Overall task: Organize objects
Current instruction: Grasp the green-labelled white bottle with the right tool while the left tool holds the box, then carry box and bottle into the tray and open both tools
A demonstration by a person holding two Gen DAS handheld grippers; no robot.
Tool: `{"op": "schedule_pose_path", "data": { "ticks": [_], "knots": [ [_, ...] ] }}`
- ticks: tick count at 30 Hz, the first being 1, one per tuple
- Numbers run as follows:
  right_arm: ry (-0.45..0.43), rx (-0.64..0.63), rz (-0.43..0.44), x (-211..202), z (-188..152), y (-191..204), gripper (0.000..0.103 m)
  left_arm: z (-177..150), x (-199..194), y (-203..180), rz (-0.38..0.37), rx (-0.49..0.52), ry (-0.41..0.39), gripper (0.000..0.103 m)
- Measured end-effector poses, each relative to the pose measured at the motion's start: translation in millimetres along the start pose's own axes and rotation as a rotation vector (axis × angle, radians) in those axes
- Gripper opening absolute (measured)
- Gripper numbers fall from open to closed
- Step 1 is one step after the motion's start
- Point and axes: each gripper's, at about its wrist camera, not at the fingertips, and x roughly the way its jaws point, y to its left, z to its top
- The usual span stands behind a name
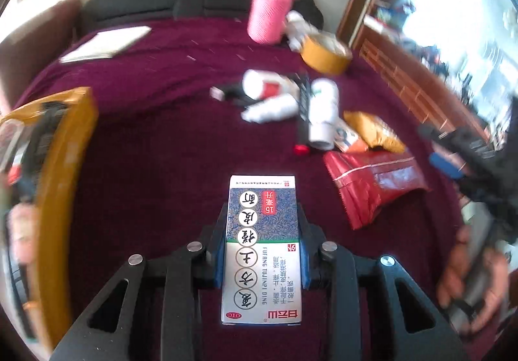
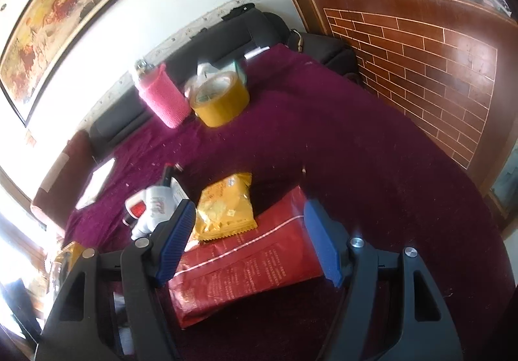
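My left gripper (image 1: 263,225) is shut on a white and blue-green medicine box (image 1: 263,247) with Chinese print, held above the maroon cloth (image 1: 162,150). My right gripper (image 2: 252,231) is open, its blue pads (image 2: 176,238) on either side of a red foil pouch (image 2: 246,263) lying on the cloth; it is empty. A yellow snack packet (image 2: 225,208) lies on the pouch's far end. The right gripper also shows at the right edge of the left wrist view (image 1: 453,150), above the pouch (image 1: 372,186).
An orange box (image 1: 61,166) with items stands at the left. White bottles (image 1: 320,111) and a black tool lie mid-cloth. A pink bottle (image 2: 165,98) and a tape roll (image 2: 220,98) stand at the back. A wooden counter (image 2: 421,75) is on the right.
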Motion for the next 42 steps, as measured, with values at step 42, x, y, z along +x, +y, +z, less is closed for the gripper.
{"op": "schedule_pose_path", "data": {
  "ticks": [42],
  "knots": [
    [0.274, -0.198, 0.1, 37, -18, 130, 0.032, -69, -165, 200, 0.186, -0.259, -0.245, 0.029]
  ]
}}
